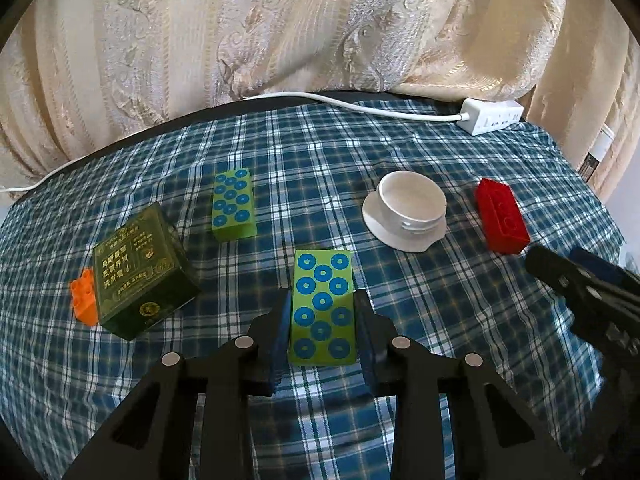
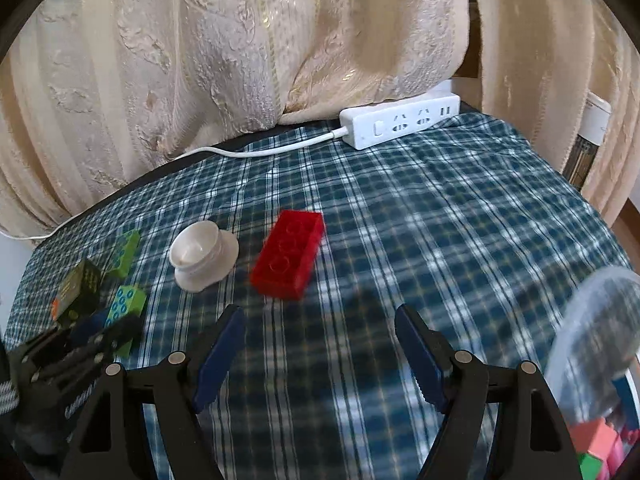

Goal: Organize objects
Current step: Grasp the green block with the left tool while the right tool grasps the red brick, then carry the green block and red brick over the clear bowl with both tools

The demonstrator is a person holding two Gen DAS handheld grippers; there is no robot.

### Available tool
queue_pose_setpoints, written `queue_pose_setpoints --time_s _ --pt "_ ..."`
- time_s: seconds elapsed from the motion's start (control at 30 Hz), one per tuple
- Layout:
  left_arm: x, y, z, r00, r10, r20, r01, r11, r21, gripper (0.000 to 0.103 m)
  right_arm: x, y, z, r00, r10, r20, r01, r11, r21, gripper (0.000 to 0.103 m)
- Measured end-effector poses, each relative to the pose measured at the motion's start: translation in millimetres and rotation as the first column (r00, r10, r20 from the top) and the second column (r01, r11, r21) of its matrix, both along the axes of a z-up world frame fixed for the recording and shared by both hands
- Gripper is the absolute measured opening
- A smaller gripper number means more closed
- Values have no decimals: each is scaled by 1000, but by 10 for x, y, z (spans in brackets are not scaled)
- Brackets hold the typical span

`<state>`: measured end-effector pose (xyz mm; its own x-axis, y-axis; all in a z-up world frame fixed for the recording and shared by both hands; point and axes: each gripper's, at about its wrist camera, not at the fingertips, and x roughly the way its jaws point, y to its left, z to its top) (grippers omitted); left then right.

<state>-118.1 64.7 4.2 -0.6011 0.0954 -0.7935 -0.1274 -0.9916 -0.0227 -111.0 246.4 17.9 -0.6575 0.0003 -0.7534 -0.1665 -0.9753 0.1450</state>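
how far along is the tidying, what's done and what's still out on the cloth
Done: a few coloured blocks already sit in the clear tub at the right. In hand: the left gripper has its jaws shut on the near green block. Left: the far green block, red block, orange block, dark green box and white cup still lie on the cloth. The right gripper is open and empty.
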Motion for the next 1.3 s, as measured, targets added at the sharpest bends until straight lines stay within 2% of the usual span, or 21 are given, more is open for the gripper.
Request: queue_pose_setpoints --time_s 0.37,0.53,0.67,0.8,0.87,1.07,1.3 --pt "-33 -49 -14 1000 27 13 -27 1000 -9 31 -480 -87 -110 999 16 37 -15 1000 -9 80" --pt "-38 -37 -14 1000 22 15 -22 1000 -9 31 -575 -103 -151 999 20 47 -21 999 25 71" --pt "-35 -29 -14 1000 20 15 -20 1000 -8 31 -593 -136 -154 998 23 54 -27 996 81 58" --pt "-15 -8 3 1000 15 9 -15 1000 -7 31 -564 -156 -162 999 13 51 -19 991 134 37" --pt "-5 7 15 1000 10 7 -10 1000 -4 31 -535 -139 -161 999 11 51 -17 992 128 34" --pt "31 42 76 1000 -11 -4 11 1000 7 31 -330 -116 -139 998 18 53 -23 995 93 33" --pt "133 169 156 997 -71 -15 72 997 31 31 51 -69 41 1000 9 -5 -8 999 37 33"
